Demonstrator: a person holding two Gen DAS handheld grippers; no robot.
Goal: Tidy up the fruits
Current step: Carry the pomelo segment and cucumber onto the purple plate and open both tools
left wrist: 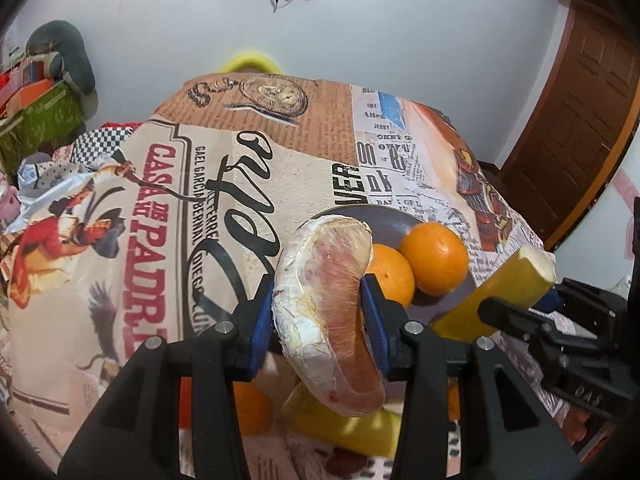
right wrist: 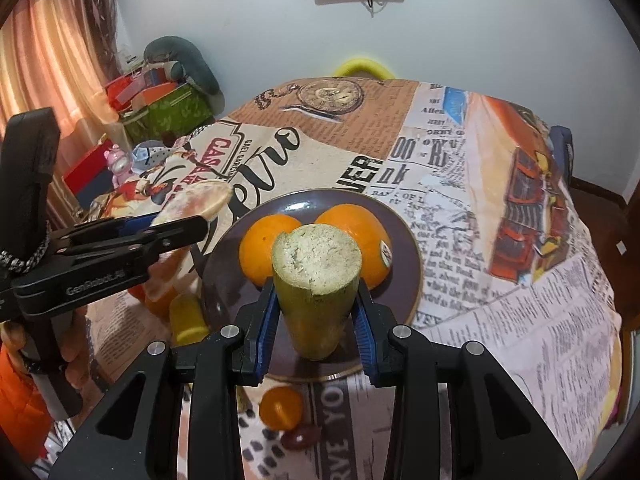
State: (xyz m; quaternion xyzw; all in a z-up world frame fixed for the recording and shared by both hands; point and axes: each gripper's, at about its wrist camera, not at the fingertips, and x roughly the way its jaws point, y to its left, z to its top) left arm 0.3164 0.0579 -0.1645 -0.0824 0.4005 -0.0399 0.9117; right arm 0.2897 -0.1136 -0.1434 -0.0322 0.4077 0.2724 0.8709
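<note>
Pomelo wedge (pink) between left gripper pads

Several printed texts can be read on the tablecloth covering the bench. In the left wrist view, "CASA DE LI PADRE" is printed in large red capitals, and "GAEL GARCIA BERNAL" runs beside it in small black letters. A large black script word, seemingly "Retro", is seen next to these in both views. On the newspaper-style panels, "VER", "00", "Allen", "JERRY" and "BANK OF" can be made out, while the finer print is too small to read. In the right wrist view, "GenRobot.AI" is marked in pale letters on the black body of the left gripper. A sticker on one orange is seen, but it cannot be read.
</note>
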